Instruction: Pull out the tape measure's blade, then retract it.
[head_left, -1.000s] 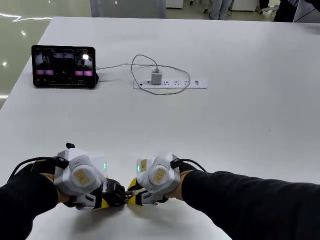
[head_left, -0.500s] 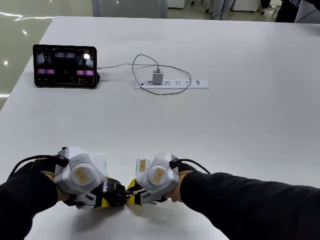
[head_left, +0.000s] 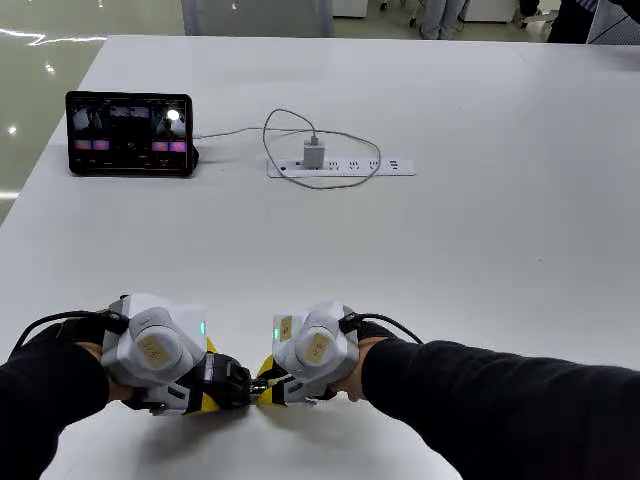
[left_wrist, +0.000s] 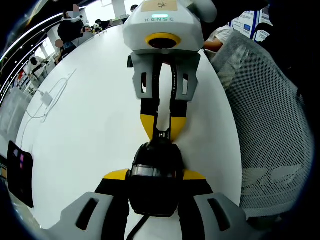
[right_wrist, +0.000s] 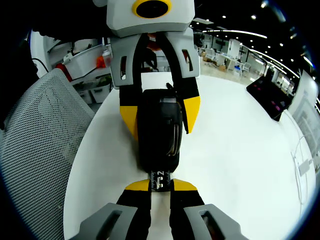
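Black tape measure (right_wrist: 159, 130), clamped tight between the left gripper (left_wrist: 155, 176) jaws. Right gripper (right_wrist: 161, 186) jaws pinch the blade tip (right_wrist: 160, 177), just a short marked stub showing.

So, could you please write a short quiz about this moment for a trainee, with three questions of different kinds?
1. True or false: the left claw grips the black plastic tape measure case.
2. What does the right claw pinch? A) a white cable B) the number-printed blade tip C) nothing
3. Fill in: in the head view, the dark flat tablet stands on the white table's far ____ side.
Key: 1 true; 2 B; 3 left.
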